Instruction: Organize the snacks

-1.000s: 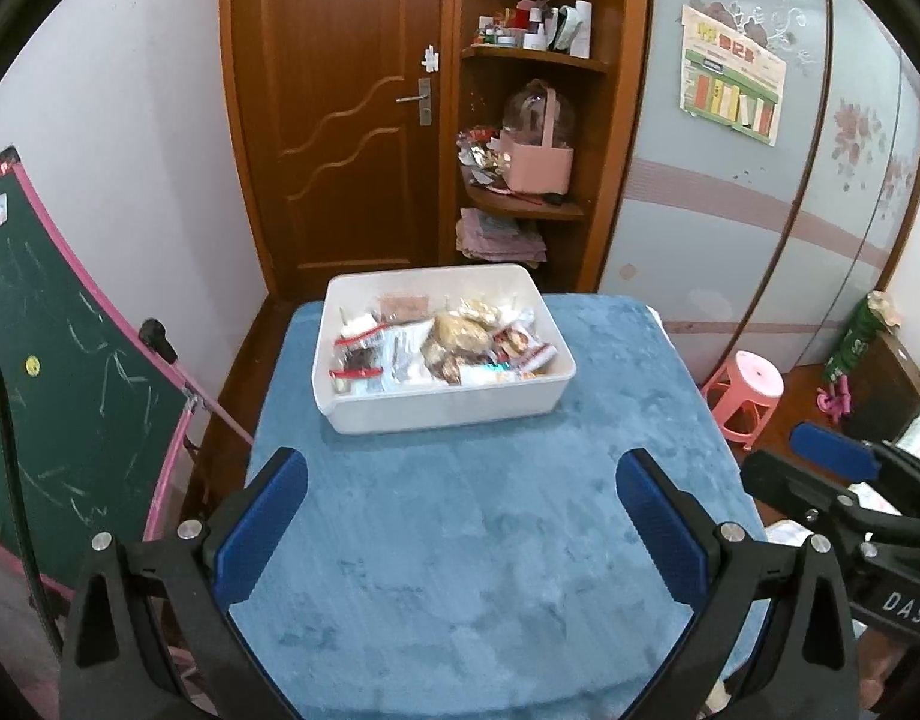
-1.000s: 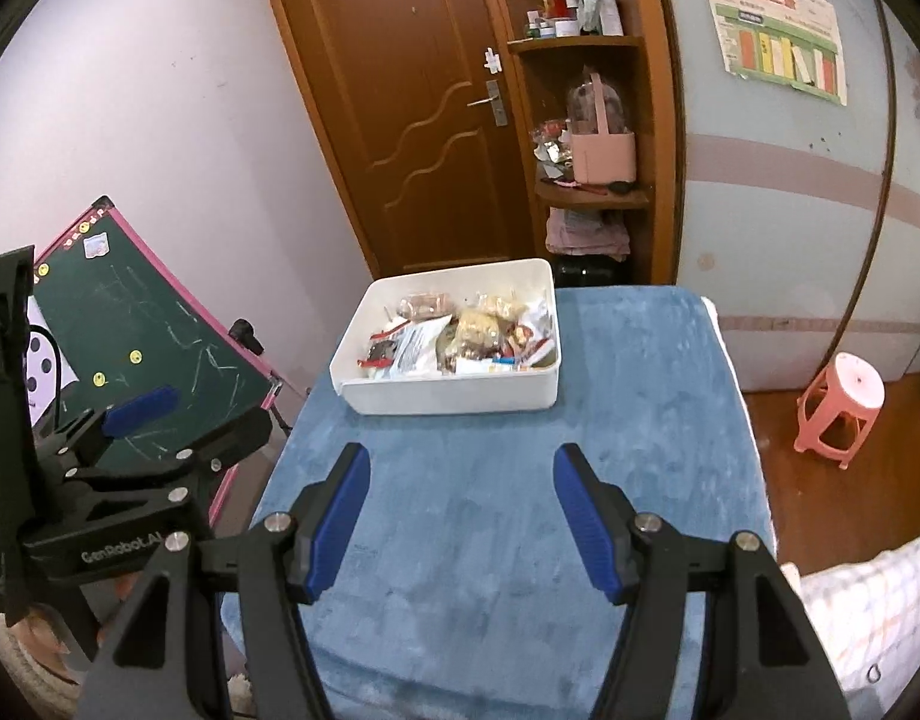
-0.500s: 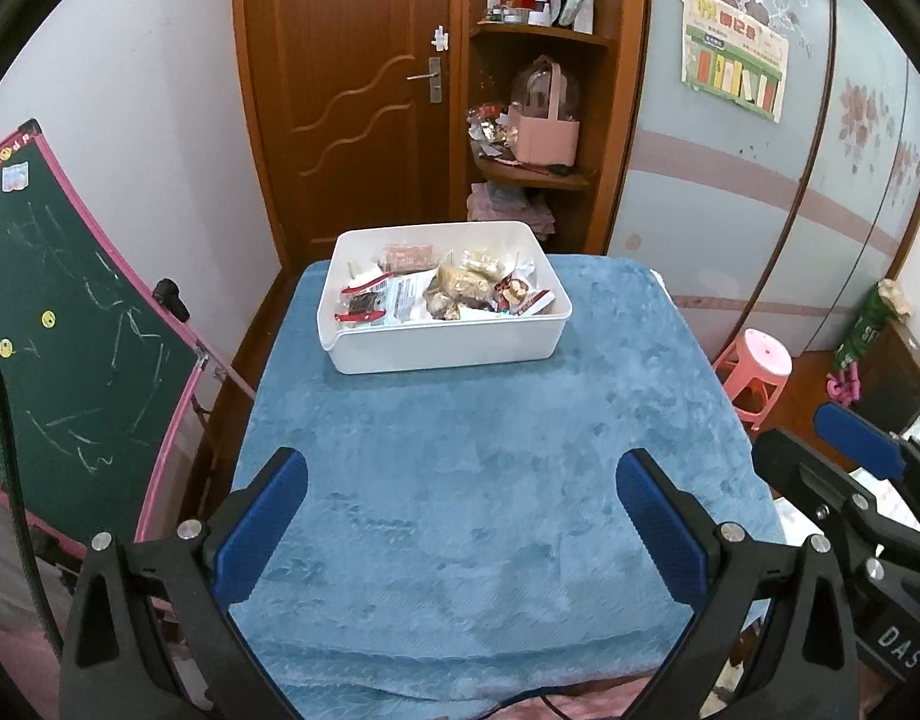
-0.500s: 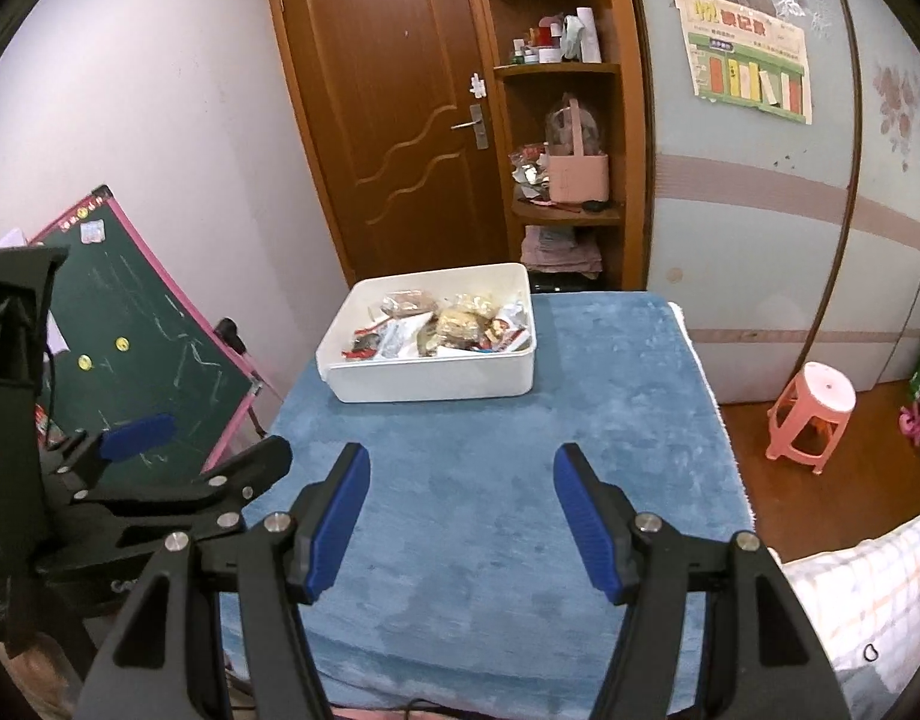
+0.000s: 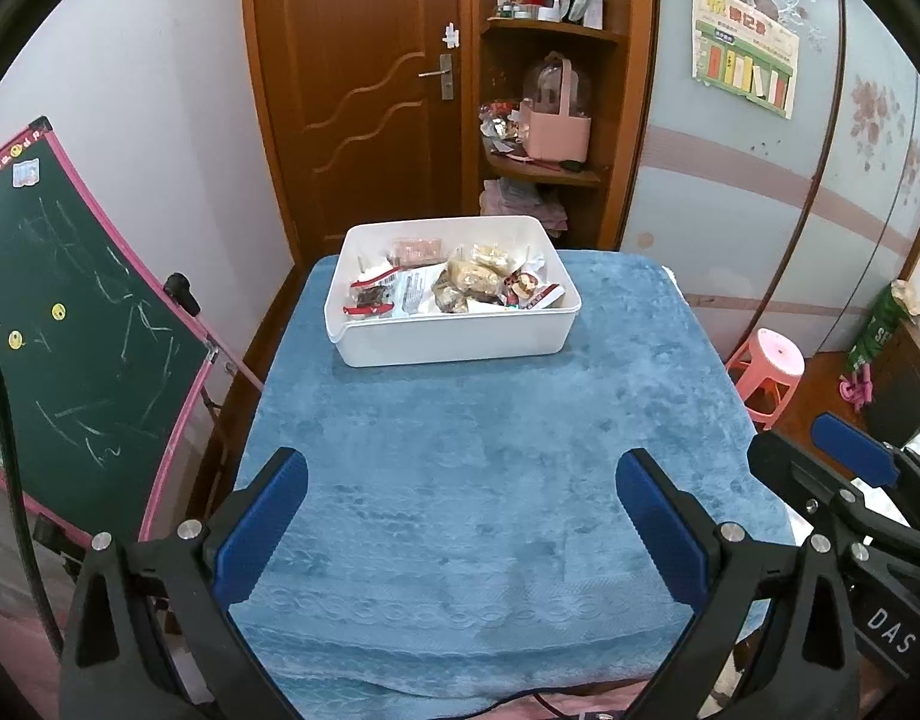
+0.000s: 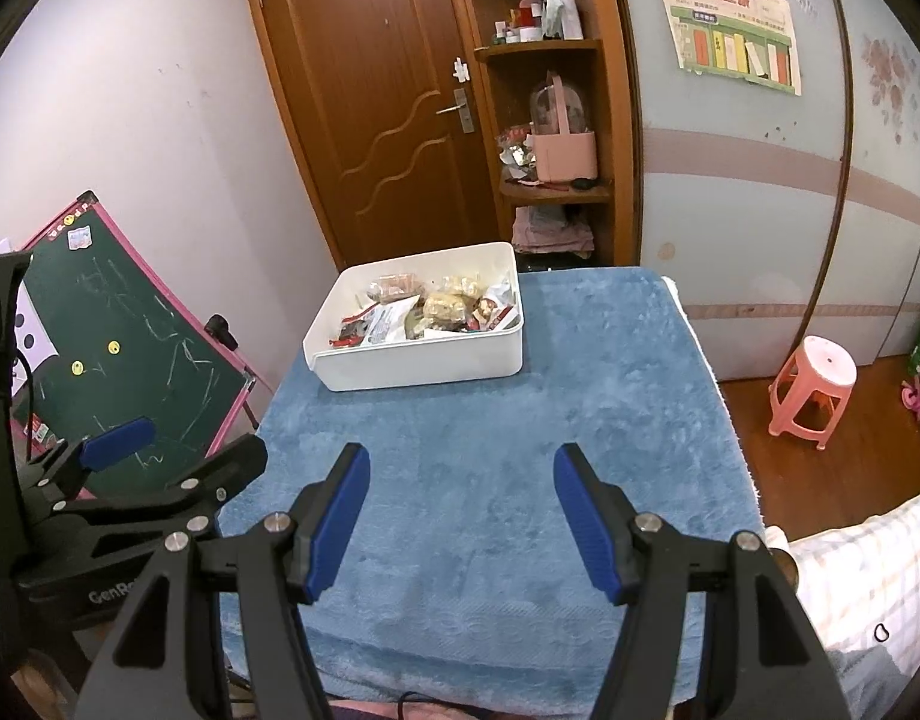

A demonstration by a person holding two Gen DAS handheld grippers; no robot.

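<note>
Both my tongs are empty. My left tongs [image 5: 460, 516] stand wide apart and my right tongs [image 6: 460, 516] are parted a little less, each with nothing but blue cloth between the blue pads. I hold them side by side over the near edge of the table [image 5: 490, 480], tilted down toward it and well back from the work, so each camera takes in the whole top.

All the snacks [image 5: 454, 288] I can see sit in a white bin [image 5: 448, 342] at the far end of the table, toward its left side, close to the brown door [image 5: 364, 90]. They lie in a loose heap: a red-trimmed packet at the left, clear and white wrappers in the middle, something tan and lumpy on top, another red and white packet at the right. I cannot read any labels from here. Nothing lies loose on the cloth, so I judge the job is either finished or about to start from the bin.

A chalkboard [image 5: 70, 324] leans beside the table on the left and a pink stool [image 5: 772, 372] stands on the floor at the right, both clear of my reach to the bin. If I go in, I would come over the low front wall from above.
</note>
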